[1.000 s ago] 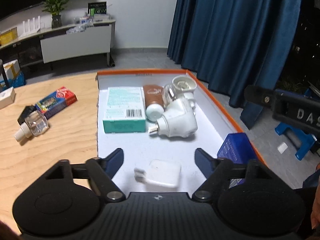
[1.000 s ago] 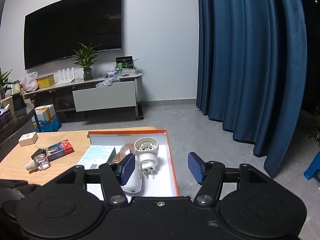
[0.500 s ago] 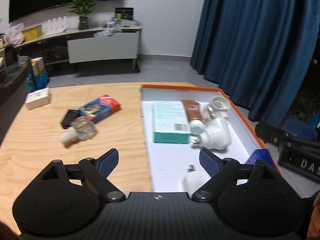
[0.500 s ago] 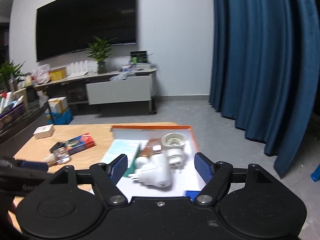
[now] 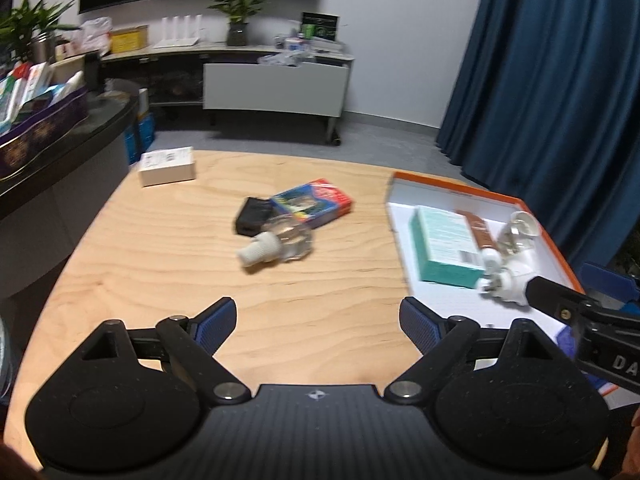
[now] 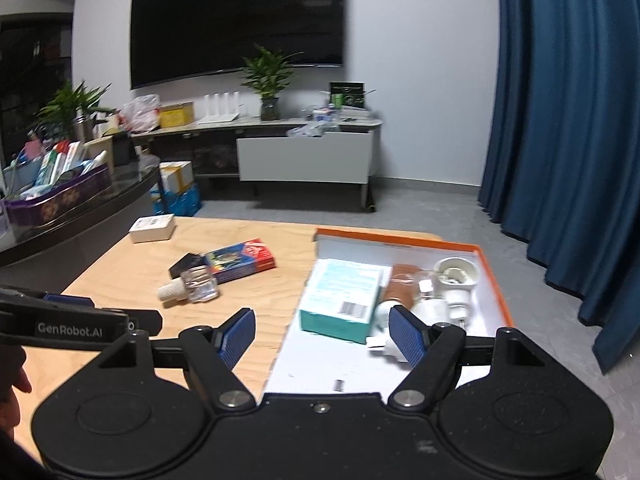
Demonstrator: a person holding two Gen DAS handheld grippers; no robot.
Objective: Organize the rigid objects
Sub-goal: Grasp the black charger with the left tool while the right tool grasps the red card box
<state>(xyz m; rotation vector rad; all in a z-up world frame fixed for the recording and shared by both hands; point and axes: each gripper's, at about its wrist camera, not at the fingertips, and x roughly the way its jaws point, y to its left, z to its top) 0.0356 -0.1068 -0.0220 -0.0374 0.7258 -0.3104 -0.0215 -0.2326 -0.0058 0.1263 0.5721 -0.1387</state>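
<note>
An orange-rimmed white tray (image 5: 456,192) (image 6: 400,240) on the wooden table's right holds a teal box (image 5: 444,250) (image 6: 342,300), a brown tube (image 5: 480,234) (image 6: 404,284) and white plug devices (image 5: 512,276) (image 6: 456,280). On the table lie a clear bottle with a white cap (image 5: 278,244) (image 6: 192,286), a black item (image 5: 252,214) (image 6: 188,262), a red-blue box (image 5: 314,202) (image 6: 242,260) and a white box (image 5: 167,165) (image 6: 152,227). My left gripper (image 5: 316,322) is open and empty above the table, short of the bottle. My right gripper (image 6: 322,334) is open and empty at the tray's left edge.
A dark curved counter (image 5: 60,136) with a purple tin of items stands left of the table. A TV cabinet (image 6: 304,156) stands at the back wall. Blue curtains (image 5: 560,80) hang on the right. The right gripper's body (image 5: 580,320) shows over the tray's near end.
Both grippers have swung left, away from the tray toward the loose items on the table. The white adapter seen under the left gripper is out of view. Both stay open.
</note>
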